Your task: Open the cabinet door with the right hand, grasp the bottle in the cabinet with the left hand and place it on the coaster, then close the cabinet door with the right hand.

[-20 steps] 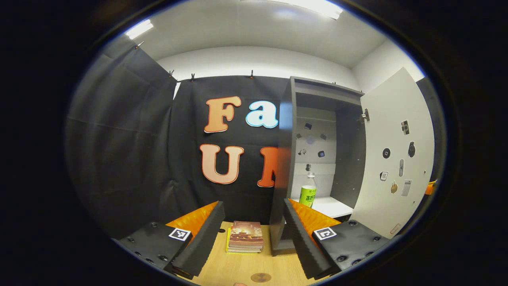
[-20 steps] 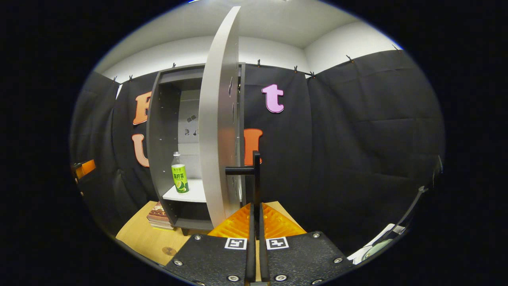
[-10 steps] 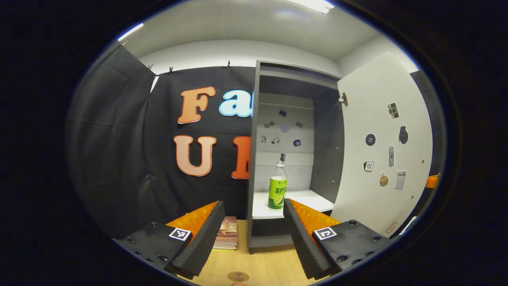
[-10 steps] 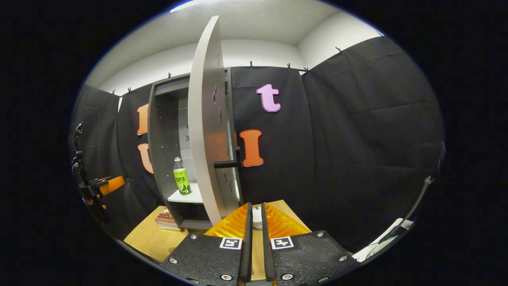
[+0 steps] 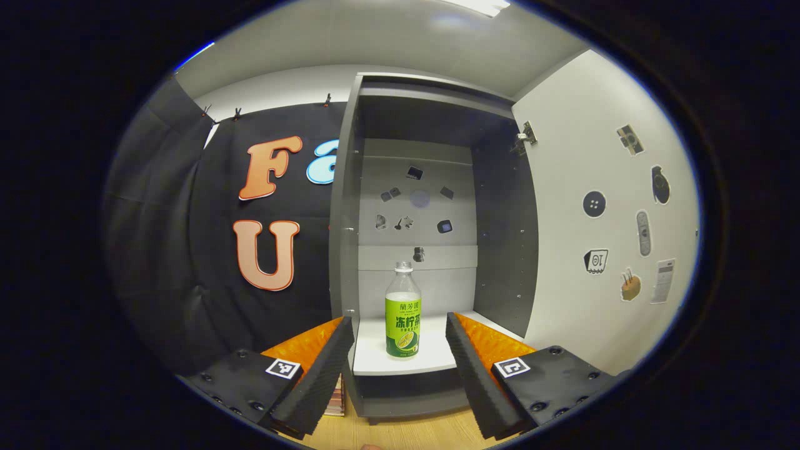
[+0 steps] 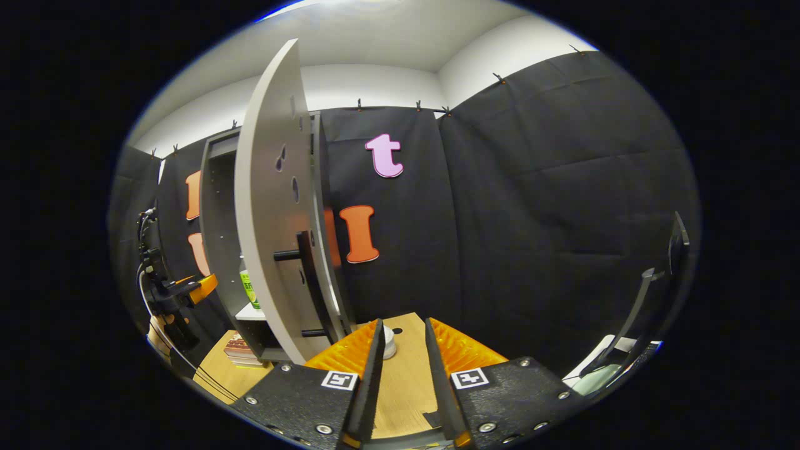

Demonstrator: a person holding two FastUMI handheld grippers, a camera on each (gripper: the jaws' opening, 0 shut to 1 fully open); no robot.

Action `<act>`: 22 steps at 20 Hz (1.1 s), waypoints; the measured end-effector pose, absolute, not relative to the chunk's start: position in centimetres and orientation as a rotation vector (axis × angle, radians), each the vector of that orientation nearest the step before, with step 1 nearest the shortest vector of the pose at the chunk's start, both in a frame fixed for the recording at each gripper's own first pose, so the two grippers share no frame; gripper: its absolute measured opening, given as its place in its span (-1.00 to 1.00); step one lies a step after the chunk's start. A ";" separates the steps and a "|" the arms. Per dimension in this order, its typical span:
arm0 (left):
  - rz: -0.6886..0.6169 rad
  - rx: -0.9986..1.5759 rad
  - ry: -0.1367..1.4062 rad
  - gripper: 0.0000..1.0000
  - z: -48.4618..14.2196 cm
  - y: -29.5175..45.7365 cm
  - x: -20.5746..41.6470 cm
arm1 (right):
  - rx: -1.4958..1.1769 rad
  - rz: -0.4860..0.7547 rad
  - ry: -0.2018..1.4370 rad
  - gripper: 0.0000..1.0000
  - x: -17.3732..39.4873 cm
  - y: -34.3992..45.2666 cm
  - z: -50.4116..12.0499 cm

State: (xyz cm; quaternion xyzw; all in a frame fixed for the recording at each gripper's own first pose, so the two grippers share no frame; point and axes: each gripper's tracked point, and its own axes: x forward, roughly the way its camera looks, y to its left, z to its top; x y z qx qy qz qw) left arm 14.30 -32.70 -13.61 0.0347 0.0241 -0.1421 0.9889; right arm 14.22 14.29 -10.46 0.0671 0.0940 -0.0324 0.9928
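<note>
Facing the open grey cabinet [image 5: 431, 125] head-on in the left gripper view, the left gripper [image 5: 400, 350] is held level just short of the white shelf [image 5: 431, 350], its jaws spread wide and holding nothing. Between them, farther in, the clear plastic bottle with a green label [image 5: 403, 312] stands upright on that shelf, apart from both fingers. Small dark stickers dot the cabinet's pale back panel [image 5: 419, 206]. To the right, the pale grey cabinet door [image 5: 600, 206] is swung fully open, its inner face carrying more stickers. A stack of books [image 5: 335, 400] peeks out low beside the cabinet on the wooden tabletop [image 5: 412, 434].

In the right gripper view, the right gripper [image 6: 403, 350] hangs free over the tabletop [image 6: 406, 381], well clear of the door, its jaws parted a little with nothing between them. The door [image 6: 275, 206] stands edge-on at left, its black bar handle [image 6: 306, 269] untouched. A sliver of the bottle [image 6: 251, 289] shows behind the door's edge. A small round white object [image 6: 389, 340] sits on the tabletop just past the fingertips. At far left, the left gripper [image 6: 187, 289] is seen reaching toward the cabinet opening, with the books [image 6: 240, 350] below.
</note>
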 end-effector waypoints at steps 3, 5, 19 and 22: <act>-0.309 0.059 0.042 0.94 -14.9 -34.6 18.0 | 0.147 -0.117 0.195 0.19 14.3 13.4 -10.6; -0.300 0.072 0.045 0.87 -15.9 -35.1 20.2 | 0.150 -0.149 0.202 0.31 14.4 12.9 -10.7; -0.278 0.084 0.092 1.00 -20.0 -36.9 29.8 | 0.225 -0.297 0.250 0.66 14.0 11.5 -11.5; -0.283 0.093 0.118 0.84 -20.8 -37.0 30.0 | 0.229 -0.314 0.243 0.67 14.0 11.3 -11.5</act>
